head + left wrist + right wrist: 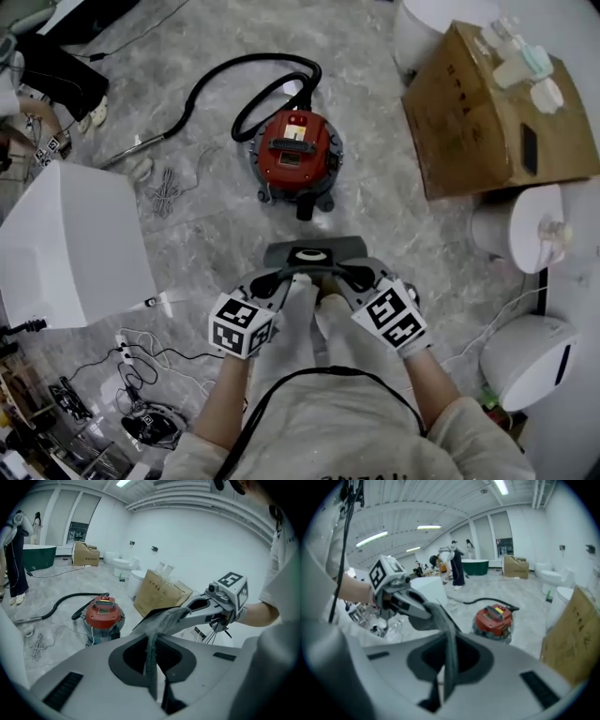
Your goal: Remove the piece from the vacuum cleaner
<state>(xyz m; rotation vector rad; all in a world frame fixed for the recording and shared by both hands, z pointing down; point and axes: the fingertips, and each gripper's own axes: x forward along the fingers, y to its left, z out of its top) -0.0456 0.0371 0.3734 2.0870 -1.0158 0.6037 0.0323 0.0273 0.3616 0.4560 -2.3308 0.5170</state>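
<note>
Grey marbled floor (394,187), with loose cables (165,192) lying on it. White walls (187,541) and long ceiling lights (370,539). Big cardboard box (487,112) near white toilets (123,565). White box-shaped unit (70,244) at the left. Far back, a green bathtub (480,566) below tall window panels (497,527).

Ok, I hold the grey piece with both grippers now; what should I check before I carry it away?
1. The left gripper shut on the grey piece: ok.
2. The right gripper shut on the grey piece: ok.
3. The grey piece free of the vacuum cleaner: ok, held apart from it.
4. The hose out of the path: ok, it lies beyond the vacuum cleaner.
5. Floor underfoot free of cables: cannot tell, the person's body hides it.
</note>
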